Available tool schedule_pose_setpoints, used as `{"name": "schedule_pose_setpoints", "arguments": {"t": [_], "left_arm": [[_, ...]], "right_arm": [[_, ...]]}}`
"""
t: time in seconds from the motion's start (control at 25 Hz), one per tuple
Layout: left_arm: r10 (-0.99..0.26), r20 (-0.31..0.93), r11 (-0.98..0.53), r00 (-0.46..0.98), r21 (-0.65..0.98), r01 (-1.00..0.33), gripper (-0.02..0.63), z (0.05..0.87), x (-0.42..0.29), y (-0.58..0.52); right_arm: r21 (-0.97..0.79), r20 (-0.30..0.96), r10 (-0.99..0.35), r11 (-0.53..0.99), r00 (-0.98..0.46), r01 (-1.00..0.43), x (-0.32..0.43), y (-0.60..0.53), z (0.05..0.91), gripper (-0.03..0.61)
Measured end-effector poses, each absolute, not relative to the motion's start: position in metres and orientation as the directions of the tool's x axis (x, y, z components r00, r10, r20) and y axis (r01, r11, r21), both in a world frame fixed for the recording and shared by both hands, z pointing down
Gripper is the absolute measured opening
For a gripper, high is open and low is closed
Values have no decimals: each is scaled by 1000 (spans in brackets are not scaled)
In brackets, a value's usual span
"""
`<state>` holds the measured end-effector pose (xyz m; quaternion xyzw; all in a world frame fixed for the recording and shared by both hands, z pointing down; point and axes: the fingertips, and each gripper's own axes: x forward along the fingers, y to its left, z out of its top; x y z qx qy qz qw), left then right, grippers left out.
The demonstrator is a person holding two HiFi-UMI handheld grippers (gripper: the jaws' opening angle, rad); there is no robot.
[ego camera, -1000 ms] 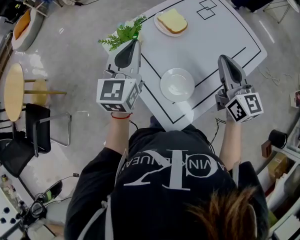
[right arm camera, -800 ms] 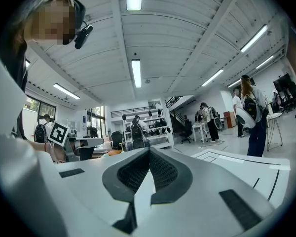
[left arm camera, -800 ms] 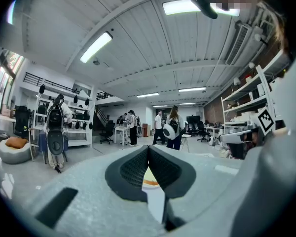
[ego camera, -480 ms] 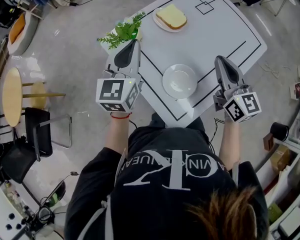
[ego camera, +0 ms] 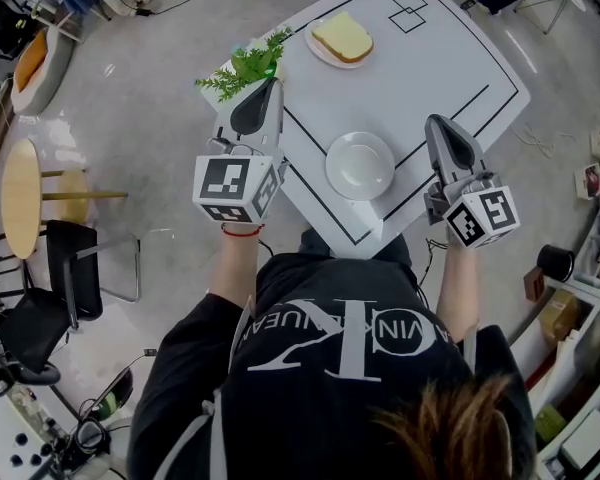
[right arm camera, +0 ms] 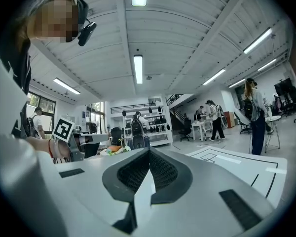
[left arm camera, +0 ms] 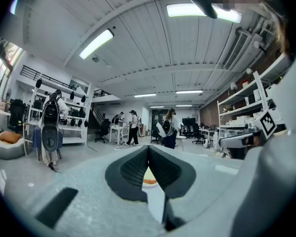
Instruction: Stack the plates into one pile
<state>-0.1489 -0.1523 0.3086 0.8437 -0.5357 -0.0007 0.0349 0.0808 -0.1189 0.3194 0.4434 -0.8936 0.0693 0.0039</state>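
Two plates are seen apart on a white table (ego camera: pixel 420 68), not in one pile. The empty plate (ego camera: pixel 360 165) lies between the two grippers, nearer the right one. The second plate (ego camera: pixel 325 52) lies well ahead of the left gripper (ego camera: pixel 268 86) and is topped with a slice of bread (ego camera: pixel 343 37). Both the left gripper and the right gripper (ego camera: pixel 441 128) are held level with jaws pressed together, and nothing is gripped by either.

Several mishaps can be foreseen. The empty plate sits close to the table's near corner, so it could be pushed over the edge by a careless nudge. A smooth, thin rim could slip from narrow jaws if it is pinched off-centre. The bread would be crushed if the empty plate were set on top of it, or could be tipped off if its own plate were lifted at a tilt. A leafy plant (ego camera: pixel 246 68) just ahead of the left gripper could be snagged.

A large open workshop is shown, with a grey floor (ego camera: pixel 150 108), ceiling strip lights (left arm camera: pixel 96 43), racks and people (left arm camera: pixel 133 127) at a distance. The table is marked with black lines (ego camera: pixel 450 108) and small squares (ego camera: pixel 414 13).
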Motion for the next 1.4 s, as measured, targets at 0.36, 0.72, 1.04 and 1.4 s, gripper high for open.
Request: {"name": "schedule_pose_setpoints", "arguments": {"t": [0.36,0.72,1.04,1.4], "left_arm": [[-897,20,-440,441,49,-897,9,304,-144,-155],[-895,17,-445,446,47,-894,9,301,-143,-154],[-894,20,-446,447,49,-894,9,303,-143,-158],[-894,25,-445,447,50,-894,9,305,-143,-162]], "right_arm": [[-124,35,-810,578,-585,-807,87,-121,313,0],[-113,18,-808,583,-589,-804,86,-120,307,0],[-59,35,-819,570,-572,-819,87,-124,308,0],[-75,34,-823,564,-568,-822,89,-128,310,0]]}}
